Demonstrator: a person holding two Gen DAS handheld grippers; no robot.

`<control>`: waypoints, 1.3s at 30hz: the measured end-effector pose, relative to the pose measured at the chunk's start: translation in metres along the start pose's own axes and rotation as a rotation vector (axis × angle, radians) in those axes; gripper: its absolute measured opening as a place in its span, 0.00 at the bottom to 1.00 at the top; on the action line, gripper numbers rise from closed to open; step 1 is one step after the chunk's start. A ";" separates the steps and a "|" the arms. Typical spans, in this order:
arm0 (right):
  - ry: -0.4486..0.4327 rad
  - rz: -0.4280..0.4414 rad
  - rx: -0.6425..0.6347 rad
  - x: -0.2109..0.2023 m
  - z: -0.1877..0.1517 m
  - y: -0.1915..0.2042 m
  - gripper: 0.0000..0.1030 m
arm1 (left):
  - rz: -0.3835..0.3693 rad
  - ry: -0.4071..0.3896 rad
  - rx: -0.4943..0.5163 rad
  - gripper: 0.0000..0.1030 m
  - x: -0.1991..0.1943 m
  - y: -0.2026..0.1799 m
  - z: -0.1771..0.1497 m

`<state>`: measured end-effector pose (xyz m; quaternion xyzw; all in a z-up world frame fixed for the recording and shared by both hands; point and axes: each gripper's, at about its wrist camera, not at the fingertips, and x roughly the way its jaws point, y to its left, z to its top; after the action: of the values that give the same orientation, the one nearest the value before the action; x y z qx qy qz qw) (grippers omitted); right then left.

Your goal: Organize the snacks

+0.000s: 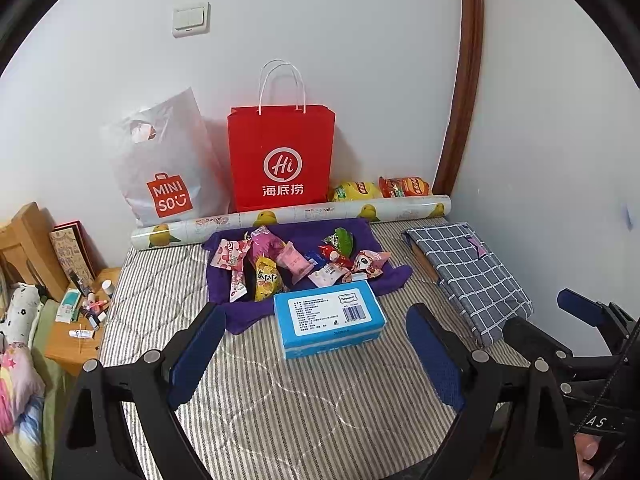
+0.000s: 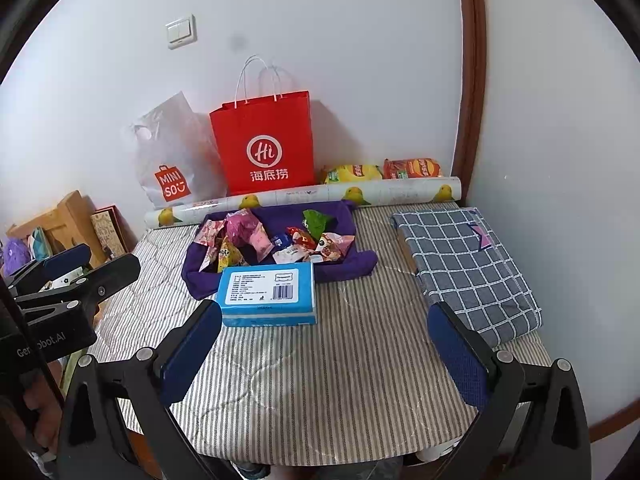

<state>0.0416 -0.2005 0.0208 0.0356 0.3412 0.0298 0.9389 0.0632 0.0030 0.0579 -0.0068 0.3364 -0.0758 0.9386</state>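
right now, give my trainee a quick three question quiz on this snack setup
1. True or false: the left claw is shut on a snack.
2. What do the loose snack packets lie on? A) purple cloth B) checked fabric C) bare striped cover
3. Which bag stands next to the red paper bag against the wall?

Key: 1. False, both it and the right claw are open and empty. 2. A, the purple cloth. 3. The white plastic bag.

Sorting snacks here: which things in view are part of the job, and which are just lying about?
Job: small wrapped snack packets on the purple cloth; yellow chip bag; orange chip bag.

Lying about: blue tissue box; red paper bag; white plastic bag; folded checked cloth; lemon-print roll.
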 end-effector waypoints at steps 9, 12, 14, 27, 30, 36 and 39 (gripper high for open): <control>-0.003 0.002 0.002 -0.002 -0.001 0.000 0.98 | 0.002 -0.002 -0.001 0.89 -0.002 0.000 0.000; -0.006 0.004 0.000 -0.003 -0.001 0.001 0.98 | 0.002 -0.001 -0.002 0.89 -0.002 0.000 0.000; -0.005 0.005 -0.001 -0.003 -0.001 0.002 0.98 | 0.001 -0.002 -0.001 0.89 -0.002 0.000 0.000; -0.009 0.010 -0.007 -0.006 -0.002 0.006 0.98 | 0.002 -0.003 -0.003 0.89 -0.003 0.000 0.000; -0.009 0.017 -0.006 -0.006 -0.002 0.007 0.98 | 0.002 -0.003 -0.004 0.89 -0.004 -0.001 0.000; -0.010 0.014 -0.004 -0.006 -0.001 0.008 0.98 | 0.002 -0.003 -0.004 0.89 -0.004 0.000 0.000; -0.009 0.014 -0.004 -0.007 -0.001 0.007 0.98 | 0.002 -0.003 -0.005 0.89 -0.004 0.000 0.000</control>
<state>0.0353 -0.1936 0.0246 0.0363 0.3365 0.0369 0.9403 0.0599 0.0041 0.0603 -0.0088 0.3351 -0.0741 0.9392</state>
